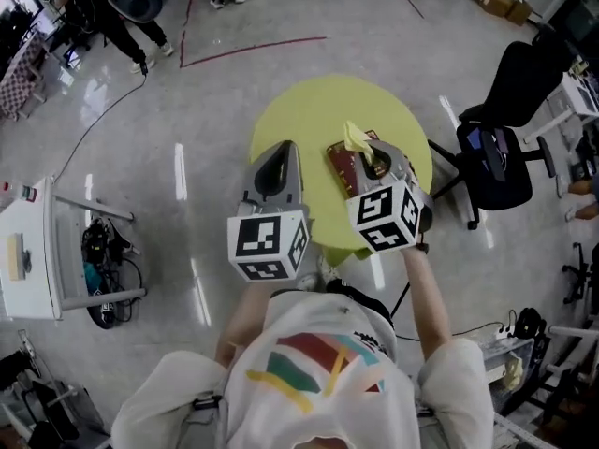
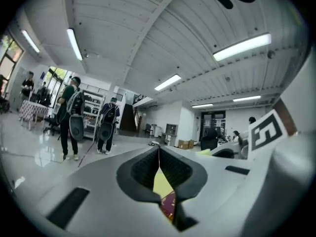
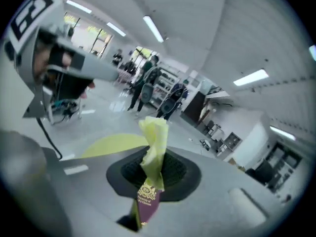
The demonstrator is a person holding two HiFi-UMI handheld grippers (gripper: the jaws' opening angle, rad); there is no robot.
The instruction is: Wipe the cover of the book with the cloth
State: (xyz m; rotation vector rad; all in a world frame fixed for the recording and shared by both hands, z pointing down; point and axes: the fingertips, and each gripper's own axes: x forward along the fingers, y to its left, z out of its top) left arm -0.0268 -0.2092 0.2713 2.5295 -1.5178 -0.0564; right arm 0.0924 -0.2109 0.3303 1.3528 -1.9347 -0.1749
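Above the table (image 1: 309, 120), inside its rim, right claw (image 3: 150, 169) pinches cloth (image 3: 154, 137).

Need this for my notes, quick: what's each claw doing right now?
Left claw: closed, empty.
Right claw: closed on the yellow cloth.

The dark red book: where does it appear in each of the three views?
Head view: the book is at centre, just below the cloth, against the yellow table.
Left gripper view: the book shows only as a sliver, low at centre.
Right gripper view: the book is at bottom centre, beneath the cloth.
Shared landmark: the yellow table.
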